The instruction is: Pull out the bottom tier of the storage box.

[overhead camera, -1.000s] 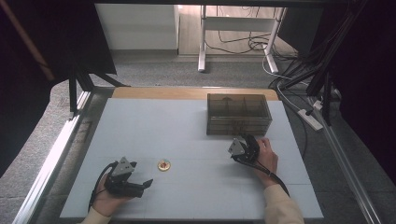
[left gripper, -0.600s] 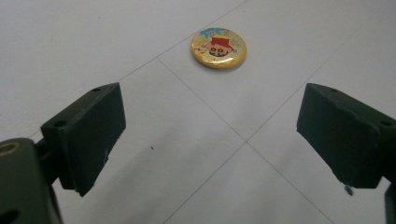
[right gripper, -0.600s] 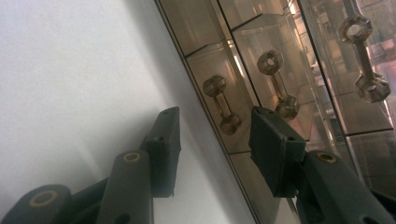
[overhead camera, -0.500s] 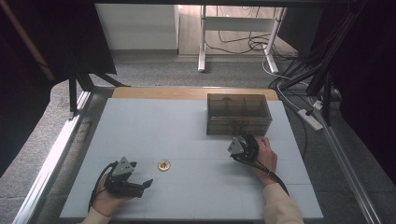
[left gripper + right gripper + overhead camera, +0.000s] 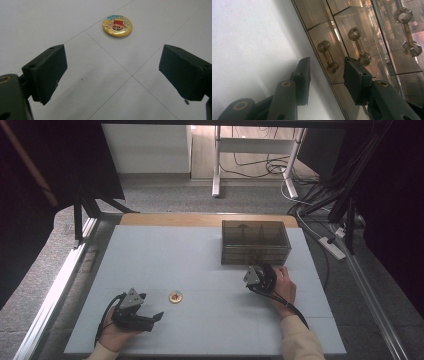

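A round yellow badge (image 5: 175,297) with a cartoon face lies flat on the pale table (image 5: 200,255). My left gripper (image 5: 155,317) rests just left of it, pointing at it. In the left gripper view the badge (image 5: 117,25) sits ahead of the wide-open left gripper (image 5: 112,65), apart from both jaws. A smoky clear drawer box (image 5: 255,242) stands at the back right. My right gripper (image 5: 255,272) is at its front face. In the right gripper view the right gripper (image 5: 325,61) has just been closing; a dumbbell-shaped drawer handle (image 5: 327,57) sits between the tips, untouched.
Two more drawer handles (image 5: 359,45) (image 5: 408,32) show on the box front. A wooden strip (image 5: 170,219) edges the table's far side. A power strip (image 5: 332,247) and cables lie on the floor at the right, and a metal rail (image 5: 55,290) runs along the left.
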Demonstrator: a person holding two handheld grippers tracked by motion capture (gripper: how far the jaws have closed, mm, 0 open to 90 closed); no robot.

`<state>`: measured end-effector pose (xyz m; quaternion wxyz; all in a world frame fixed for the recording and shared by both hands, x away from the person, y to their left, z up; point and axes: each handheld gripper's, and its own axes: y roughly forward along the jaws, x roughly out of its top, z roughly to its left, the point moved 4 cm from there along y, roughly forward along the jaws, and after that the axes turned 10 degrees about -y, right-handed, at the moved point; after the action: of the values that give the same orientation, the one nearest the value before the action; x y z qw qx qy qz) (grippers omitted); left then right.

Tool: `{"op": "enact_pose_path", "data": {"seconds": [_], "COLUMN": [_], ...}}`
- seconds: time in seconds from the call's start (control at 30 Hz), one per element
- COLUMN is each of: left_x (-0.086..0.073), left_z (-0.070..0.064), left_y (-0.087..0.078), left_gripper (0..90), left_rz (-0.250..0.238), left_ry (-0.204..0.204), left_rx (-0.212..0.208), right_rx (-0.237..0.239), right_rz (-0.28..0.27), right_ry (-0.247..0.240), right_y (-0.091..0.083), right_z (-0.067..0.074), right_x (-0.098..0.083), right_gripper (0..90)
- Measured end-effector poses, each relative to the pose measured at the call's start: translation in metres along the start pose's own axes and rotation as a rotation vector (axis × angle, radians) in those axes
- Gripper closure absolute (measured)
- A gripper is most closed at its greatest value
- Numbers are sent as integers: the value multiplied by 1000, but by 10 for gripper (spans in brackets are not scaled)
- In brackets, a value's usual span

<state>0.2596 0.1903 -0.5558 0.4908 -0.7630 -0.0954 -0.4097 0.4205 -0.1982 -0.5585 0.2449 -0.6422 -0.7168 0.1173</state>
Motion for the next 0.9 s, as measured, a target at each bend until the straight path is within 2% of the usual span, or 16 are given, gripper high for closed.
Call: {"op": "enact_pose_path", "data": {"seconds": [0.9], "left_x": [0], "left_z": [0], "left_y": [-1], "left_gripper": [82], "left_rz": [-2], "left_ry": [1], "left_rx": [5], "right_rx": [-19], "right_rz": [24], "right_ry": [-18], "right_y": [7], "right_z": [-1], "right_x": [2], "right_gripper": [607]}}
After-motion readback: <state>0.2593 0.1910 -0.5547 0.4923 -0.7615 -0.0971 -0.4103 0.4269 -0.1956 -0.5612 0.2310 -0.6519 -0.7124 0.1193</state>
